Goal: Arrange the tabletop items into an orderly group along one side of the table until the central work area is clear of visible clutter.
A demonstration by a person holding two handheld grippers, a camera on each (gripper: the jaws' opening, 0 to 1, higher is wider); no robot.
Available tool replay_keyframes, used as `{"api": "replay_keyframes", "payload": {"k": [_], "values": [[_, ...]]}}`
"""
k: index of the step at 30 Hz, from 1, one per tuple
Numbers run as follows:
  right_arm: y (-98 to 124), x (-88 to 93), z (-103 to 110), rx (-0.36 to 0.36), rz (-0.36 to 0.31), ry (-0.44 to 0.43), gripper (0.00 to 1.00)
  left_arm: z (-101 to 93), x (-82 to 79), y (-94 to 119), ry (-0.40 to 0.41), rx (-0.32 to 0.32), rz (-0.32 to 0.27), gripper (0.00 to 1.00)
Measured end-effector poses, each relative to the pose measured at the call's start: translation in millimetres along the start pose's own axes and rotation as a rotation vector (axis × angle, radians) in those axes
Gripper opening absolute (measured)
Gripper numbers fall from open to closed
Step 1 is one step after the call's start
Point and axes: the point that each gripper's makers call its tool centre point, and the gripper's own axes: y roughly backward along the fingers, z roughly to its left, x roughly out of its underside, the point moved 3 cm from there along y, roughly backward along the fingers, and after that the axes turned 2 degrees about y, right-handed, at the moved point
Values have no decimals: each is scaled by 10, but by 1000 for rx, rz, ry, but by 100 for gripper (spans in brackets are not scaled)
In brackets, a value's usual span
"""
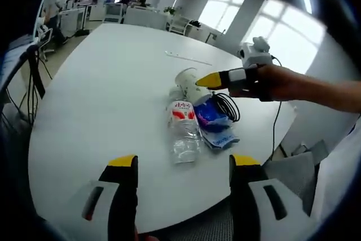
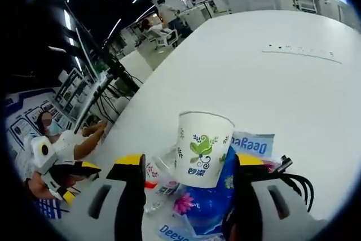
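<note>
Open-plan office, ceiling strip lights, desks and seated people in the background; the work surface is a large white round table (image 1: 101,100).

The clutter sits in one tight cluster toward the table's edge nearest the person, well off the broad bare centre, which fits the aim of grouping items along one side.

Taking the paper cup (image 2: 203,148) as landmark: it stands upright, white with a green leaf print. A clear plastic water bottle (image 1: 183,131) with a red label lies on its side, touching or just beside the cup on the side toward the left gripper. A blue tissue packet (image 1: 217,125) lies under and beside the cup. A coiled black cable (image 1: 228,105) lies just beyond the packet, on the side away from the bottle.

Right gripper (image 2: 186,167): jaws spread wide, one either side of the cup, not visibly pressing its wall; judged ready to close on it or just let go, and the frames do not settle which.

Left gripper (image 1: 183,165): jaws apart, holding nothing, hanging over the table edge with the bottle just ahead between them but clear of contact.
</note>
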Motion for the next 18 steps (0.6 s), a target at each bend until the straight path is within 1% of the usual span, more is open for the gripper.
{"api": "replay_keyframes", "payload": {"k": [3, 8, 9, 12, 15, 18], "values": [[-60, 19, 12, -2, 12, -18, 61, -5, 2, -1, -3, 2, 2, 66], [-141, 45, -42, 16, 17, -60, 55, -12, 3, 4, -6, 5, 3, 66], [-155, 68, -67, 33, 25, -68, 52, -17, 4, 7, -6, 6, 3, 66], [-155, 105, -104, 56, 37, -56, 39, -24, 9, 22, -11, 6, 4, 66], [-143, 149, -100, 64, 31, -70, 39, -19, 16, 33, -10, 6, 4, 66], [-121, 172, -78, 60, 25, -67, 38, -19, 26, 38, -11, 7, 7, 66]]}}
